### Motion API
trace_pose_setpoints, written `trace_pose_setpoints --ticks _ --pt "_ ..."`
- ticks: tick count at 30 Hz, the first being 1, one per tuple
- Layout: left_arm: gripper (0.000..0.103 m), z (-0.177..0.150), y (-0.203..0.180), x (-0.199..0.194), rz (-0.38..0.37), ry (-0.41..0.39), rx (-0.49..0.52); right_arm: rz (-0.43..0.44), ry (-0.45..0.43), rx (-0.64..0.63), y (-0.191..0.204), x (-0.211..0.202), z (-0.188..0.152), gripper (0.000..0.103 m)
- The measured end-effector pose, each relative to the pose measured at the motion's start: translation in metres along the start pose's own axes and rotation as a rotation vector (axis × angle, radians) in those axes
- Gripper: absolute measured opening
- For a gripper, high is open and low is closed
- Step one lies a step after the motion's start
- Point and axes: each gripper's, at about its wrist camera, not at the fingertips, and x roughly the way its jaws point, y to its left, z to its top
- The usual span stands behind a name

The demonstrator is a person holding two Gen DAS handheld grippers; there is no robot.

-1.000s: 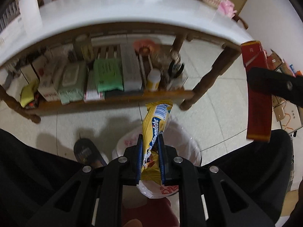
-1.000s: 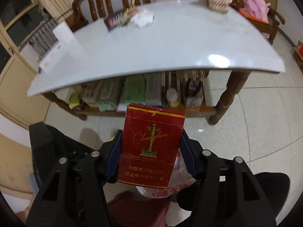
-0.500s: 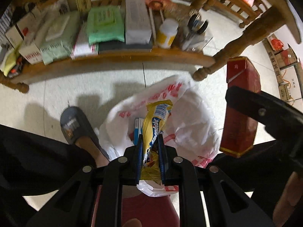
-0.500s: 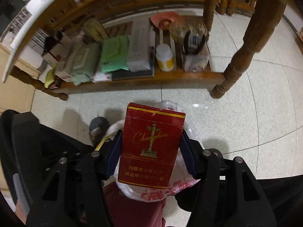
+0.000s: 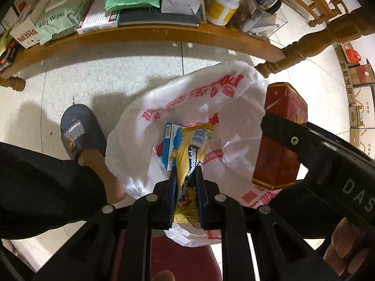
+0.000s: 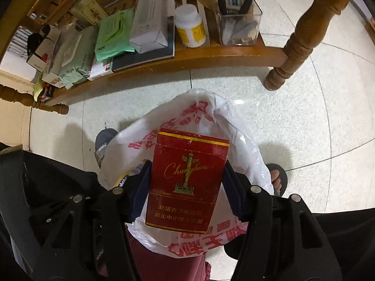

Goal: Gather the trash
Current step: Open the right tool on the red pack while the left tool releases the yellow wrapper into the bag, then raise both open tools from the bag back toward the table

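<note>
While poised over the open white plastic bag point(image 5: 192, 98): left gripper point(image 5: 186, 180) clamped tight on yellow snack wrapper point(image 5: 191, 154); right gripper point(image 6: 186, 182) half-spread, gripping red cigarette pack point(image 6: 187, 182) by its sides. Risks on release: pack catching the limp bag rim point(image 6: 243, 140) and tipping onto the floor point(image 6: 304, 93); wrapper clinging to a pad; grippers colliding, being just beside each other.

The left gripper point(image 5: 186, 171) clamps a yellow wrapper point(image 5: 191, 154) over the open white bag point(image 5: 187, 98); a red box point(image 5: 280, 140) hangs beside it in the right gripper point(image 5: 304, 145).
</note>
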Motion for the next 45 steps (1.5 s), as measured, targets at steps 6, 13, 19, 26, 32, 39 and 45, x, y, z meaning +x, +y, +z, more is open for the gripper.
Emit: trace_pose_setpoints --ticks 6,13,19,26,32,39,45 --pt "0.015 0.001 0.000 0.001 0.010 0.004 0.001 0.002 0.015 0.008 -0.001 0.004 0.000 0.058" --pt "0.064 0.002 -0.004 0.000 0.017 0.005 0.011 -0.015 0.024 0.019 -0.004 0.005 0.000 0.059" --pt "0.095 0.003 0.000 -0.006 0.024 -0.016 -0.005 -0.005 0.000 0.042 -0.008 -0.003 0.002 0.086" --pt "0.095 0.004 -0.003 -0.022 0.062 -0.080 0.003 0.027 -0.025 0.076 -0.013 -0.013 0.002 0.096" --pt "0.095 0.006 -0.001 -0.028 0.081 -0.113 -0.014 0.045 -0.032 0.085 -0.014 -0.019 0.001 0.096" --pt "0.095 0.006 -0.001 -0.035 0.090 -0.143 -0.014 0.055 -0.049 0.066 -0.010 -0.024 0.000 0.096" --pt "0.095 0.006 -0.004 -0.047 0.101 -0.188 -0.005 0.044 -0.096 0.037 -0.007 -0.036 -0.002 0.096"
